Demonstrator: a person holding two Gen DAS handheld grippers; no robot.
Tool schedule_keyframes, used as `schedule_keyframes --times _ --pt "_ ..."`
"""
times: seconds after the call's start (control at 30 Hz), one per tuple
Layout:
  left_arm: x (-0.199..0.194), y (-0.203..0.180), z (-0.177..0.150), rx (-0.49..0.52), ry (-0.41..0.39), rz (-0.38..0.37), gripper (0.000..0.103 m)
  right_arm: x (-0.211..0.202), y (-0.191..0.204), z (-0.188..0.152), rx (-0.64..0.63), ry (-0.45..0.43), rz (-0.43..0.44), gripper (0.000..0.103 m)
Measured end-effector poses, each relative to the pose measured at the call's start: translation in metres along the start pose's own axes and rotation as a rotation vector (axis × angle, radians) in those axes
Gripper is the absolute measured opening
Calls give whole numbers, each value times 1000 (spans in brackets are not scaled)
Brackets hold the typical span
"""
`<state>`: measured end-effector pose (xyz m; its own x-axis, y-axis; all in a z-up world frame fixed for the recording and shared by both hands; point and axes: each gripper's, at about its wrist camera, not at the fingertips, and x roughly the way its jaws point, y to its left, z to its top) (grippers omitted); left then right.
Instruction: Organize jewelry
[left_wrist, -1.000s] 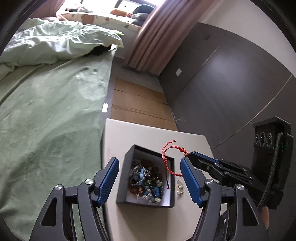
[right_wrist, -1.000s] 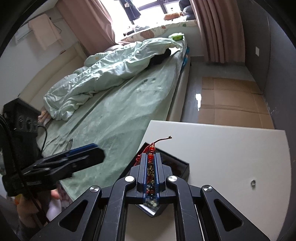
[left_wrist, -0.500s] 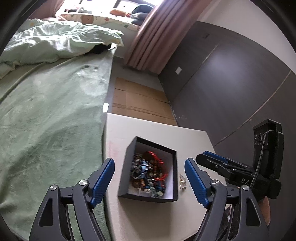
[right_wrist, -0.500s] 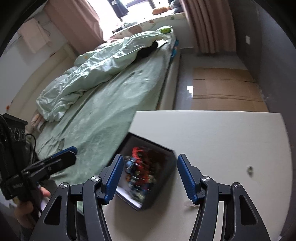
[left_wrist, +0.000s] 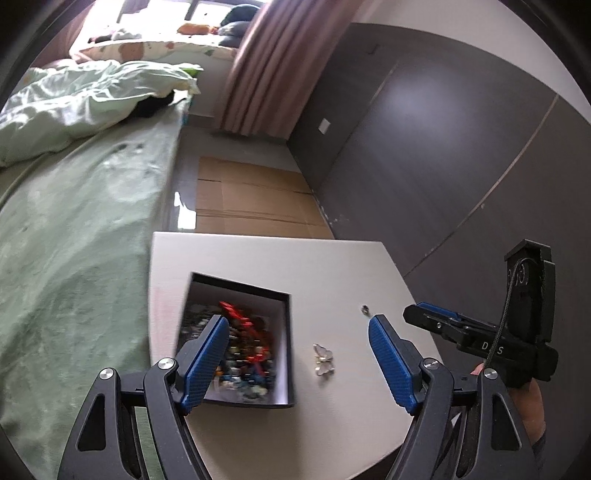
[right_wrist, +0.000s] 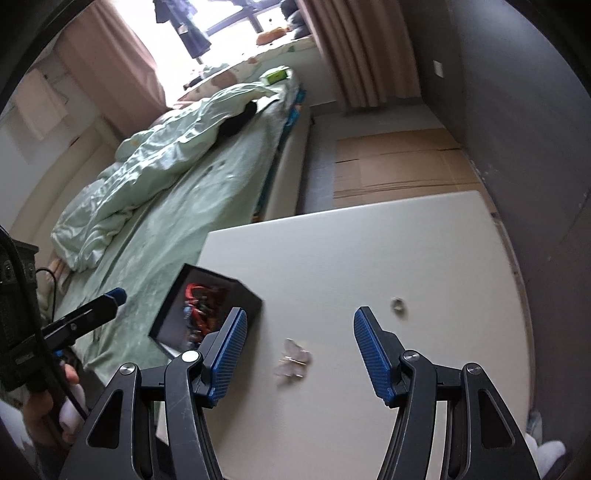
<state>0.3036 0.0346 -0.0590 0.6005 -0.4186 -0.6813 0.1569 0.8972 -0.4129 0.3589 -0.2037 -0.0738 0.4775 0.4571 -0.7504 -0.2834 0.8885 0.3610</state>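
A black open box (left_wrist: 286, 334) on the white table (left_wrist: 332, 266) holds several beaded pieces, with a red cord bracelet (left_wrist: 236, 314) on top. A pale butterfly piece (left_wrist: 323, 363) lies on the table to the right of the box, and a small ring (left_wrist: 365, 309) lies further right. My left gripper (left_wrist: 297, 325) is open over the box's right wall and the butterfly, with nothing held. My right gripper (right_wrist: 300, 314) is open and empty above the butterfly piece (right_wrist: 293, 358), with the box (right_wrist: 251, 295) at its left finger and the ring (right_wrist: 398, 305) to its right.
A bed with a green sheet (left_wrist: 74, 240) runs along the table's left edge. Flattened cardboard (left_wrist: 251, 199) covers the floor beyond the table. A dark wall (left_wrist: 443, 147) stands to the right. The other gripper (left_wrist: 443, 325) hovers at the table's right side.
My right gripper has opened and let go of the red cord bracelet, which now lies in the box. Both grippers have shifted right, from the box toward the butterfly piece.
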Motion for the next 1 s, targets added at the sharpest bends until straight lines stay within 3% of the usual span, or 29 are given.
schedule_keyframes --times 0.47,0.63,1.0 --pt "30 -59 -25 69 57 -26 79 -22 -65 -21 89 -25 -34 61" --pt "50 -79 -40 107 110 -35 73 -25 -81 -32 122 -32 -31 61" --pt "106 -74 -50 110 194 40 73 -37 -107 -65 186 -46 -20 61"
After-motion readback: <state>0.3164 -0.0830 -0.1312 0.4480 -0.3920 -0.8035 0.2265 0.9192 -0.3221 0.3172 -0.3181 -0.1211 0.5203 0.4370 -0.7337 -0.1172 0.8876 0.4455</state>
